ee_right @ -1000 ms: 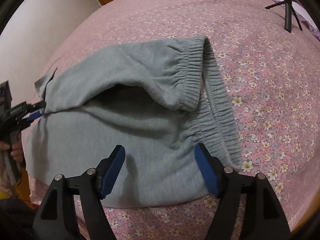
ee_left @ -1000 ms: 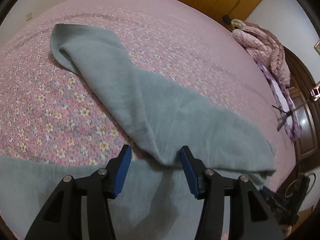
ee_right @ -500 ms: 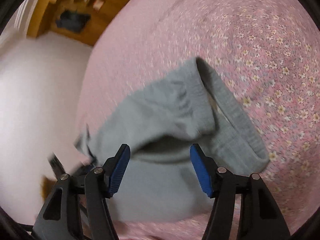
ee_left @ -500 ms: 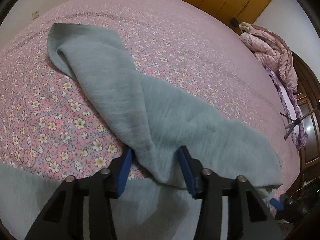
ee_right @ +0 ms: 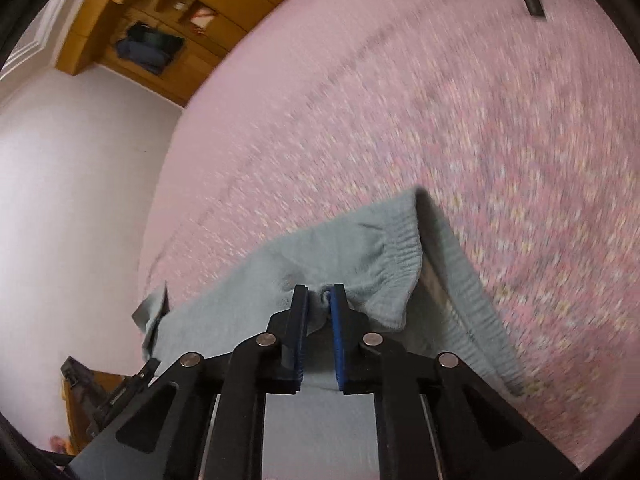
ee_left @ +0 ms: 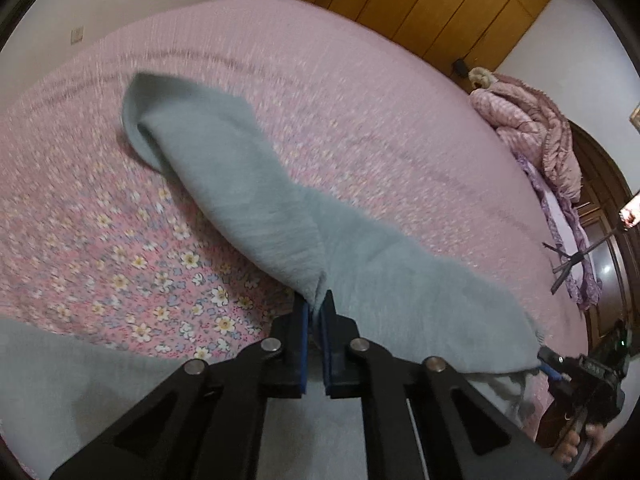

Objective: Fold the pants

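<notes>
Both grippers, open a second ago, now pinch the grey sweatpants [ee_left: 248, 184] on the floral bedspread [ee_left: 100, 216]: left gripper [ee_left: 316, 308] mid-leg, right gripper [ee_right: 319, 296] at the waistband [ee_right: 400, 256], garment stretched between them.

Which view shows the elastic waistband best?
Right wrist: the gathered waistband of the pants sits just past the right gripper, which pinches fabric near it. Left wrist shows only plain leg fabric, no waistband.

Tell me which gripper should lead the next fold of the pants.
Either; both are shut on cloth. Slight edge to the left gripper: it pinches the pants along a leg's edge, while the right gripper holds the waistband.
</notes>
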Available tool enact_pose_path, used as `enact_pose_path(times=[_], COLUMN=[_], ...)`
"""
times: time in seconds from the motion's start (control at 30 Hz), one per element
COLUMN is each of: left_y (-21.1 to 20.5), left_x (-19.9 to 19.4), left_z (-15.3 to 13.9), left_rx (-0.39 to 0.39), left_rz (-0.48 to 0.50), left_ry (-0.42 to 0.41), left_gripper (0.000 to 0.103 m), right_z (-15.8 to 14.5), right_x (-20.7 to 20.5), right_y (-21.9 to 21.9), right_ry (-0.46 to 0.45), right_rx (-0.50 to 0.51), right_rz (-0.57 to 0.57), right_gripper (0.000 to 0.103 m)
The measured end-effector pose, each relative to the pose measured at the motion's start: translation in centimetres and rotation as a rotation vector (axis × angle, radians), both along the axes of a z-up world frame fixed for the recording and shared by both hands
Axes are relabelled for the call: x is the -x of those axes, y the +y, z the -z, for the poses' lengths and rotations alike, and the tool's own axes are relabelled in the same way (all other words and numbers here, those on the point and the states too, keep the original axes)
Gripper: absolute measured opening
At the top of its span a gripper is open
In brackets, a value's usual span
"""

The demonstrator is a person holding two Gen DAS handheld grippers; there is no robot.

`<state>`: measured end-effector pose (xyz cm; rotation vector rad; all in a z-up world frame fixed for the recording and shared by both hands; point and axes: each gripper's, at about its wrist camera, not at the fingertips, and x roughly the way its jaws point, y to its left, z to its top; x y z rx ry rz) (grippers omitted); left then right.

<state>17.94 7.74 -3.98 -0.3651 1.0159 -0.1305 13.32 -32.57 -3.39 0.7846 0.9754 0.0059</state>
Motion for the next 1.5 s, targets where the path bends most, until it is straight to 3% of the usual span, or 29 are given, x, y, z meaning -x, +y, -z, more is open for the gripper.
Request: enact_pose_path(times=[0.27, 0.47, 0.6, 0.7, 0.8, 1.0, 1.27, 1.3, 1.33, 1.5], left_y=[0.1, 0.7, 0.9, 0.6, 0.9, 0.4, 0.4, 0.5, 0.5, 0.1], left_x=[4.6, 9.2, 12.0, 13.4, 13.6, 12.9, 12.6, 12.6, 12.6, 12.8], left_z=[-4.2, -6.0, -5.1, -3.4, -1.8, -1.3, -0.6, -0.5, -0.5, -0.9], left_rx=[0.004, -0.001, 0.003, -0.008, 0.024, 0.001, 0.007, 0.007, 0.005, -0.004], left_rz=[0.056, 0.097, 0.116, 0.120, 0.115, 0.134, 0.143, 0.144, 0.147, 0.176], left_ry=[-0.082, -0.087, -0.048, -0.001, 0.047, 0.051, 0.075, 0.076, 0.076, 0.068], left_gripper=[0.005, 0.005, 0.005, 0.005, 0.005, 0.005, 0.005, 0.005, 0.005, 0.005], right_z=[-3.7, -4.9, -3.2, -0.4, 1.4, 4.7, 6.3, 6.1, 5.8, 1.1], right_x=[2.9, 7.5, 9.6, 10.3, 10.3, 8.4, 7.3, 7.4, 7.3, 8.8], right_y=[-0.3, -1.2, -1.2, -1.8, -1.7, -2.0, -2.5, -2.5, -2.6, -3.7], right_ry=[-0.091, -0.122, -0.063, 0.010, 0.061, 0.134, 0.105, 0.091, 0.080, -0.043], right_rx=[0.081, 0.134, 0.136, 0.080, 0.052, 0.030, -0.042, -0.033, -0.031, 0.005], right_rz=[-0.070, -0.092, -0.095, -0.072, -0.049, 0.002, 0.040, 0.034, 0.032, 0.026], right_gripper=[0.005, 0.002, 0.002, 0.013, 0.015, 0.022, 0.020, 0.008, 0.005, 0.004])
